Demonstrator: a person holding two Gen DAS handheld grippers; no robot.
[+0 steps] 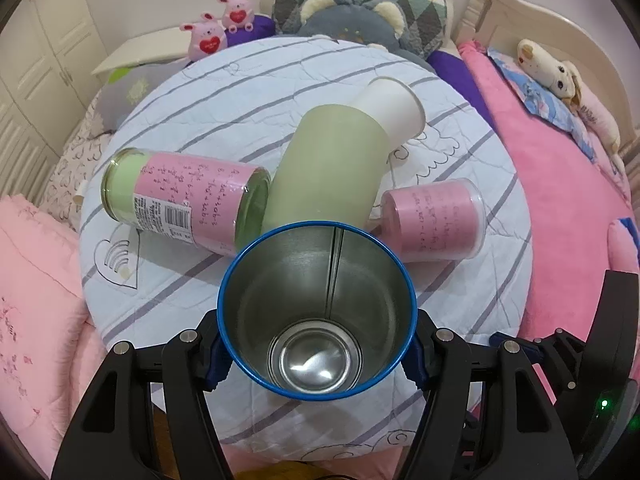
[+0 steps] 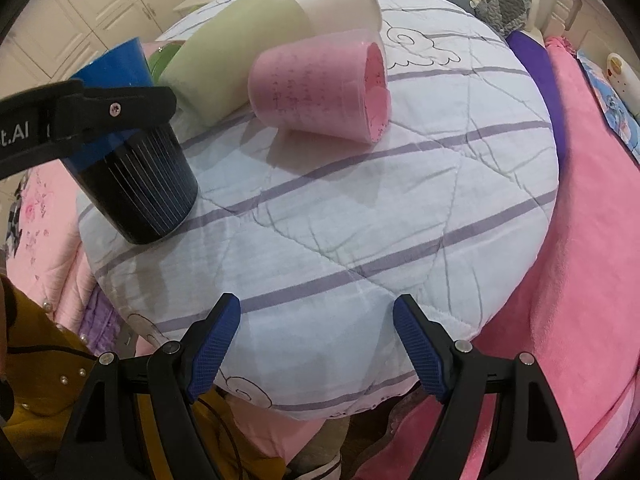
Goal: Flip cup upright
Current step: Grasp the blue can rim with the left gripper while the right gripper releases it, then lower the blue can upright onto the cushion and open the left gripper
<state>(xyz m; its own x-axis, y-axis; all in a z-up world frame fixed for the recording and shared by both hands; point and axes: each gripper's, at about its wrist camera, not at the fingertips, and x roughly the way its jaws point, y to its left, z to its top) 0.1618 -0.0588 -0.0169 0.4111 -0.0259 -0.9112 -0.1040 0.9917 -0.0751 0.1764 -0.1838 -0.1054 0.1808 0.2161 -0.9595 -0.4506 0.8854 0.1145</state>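
Note:
My left gripper (image 1: 316, 356) is shut on a blue metal cup (image 1: 316, 308), mouth up, its steel inside showing. In the right wrist view the same cup (image 2: 136, 184) stands upright on the round quilted cushion (image 2: 340, 240), with the left gripper's finger (image 2: 100, 116) clamped across it. My right gripper (image 2: 316, 344) is open and empty at the cushion's near edge. A green and white cup (image 1: 340, 164), a pink-labelled green jar (image 1: 180, 200) and a pink cup (image 1: 436, 220) lie on their sides behind the blue cup.
The cushion (image 1: 160, 300) rests on a bed with pink blankets (image 1: 568, 220). Plush toys (image 1: 216, 28) and pillows (image 1: 360, 4) sit at the head of the bed. White wardrobe doors (image 1: 36, 60) stand at left.

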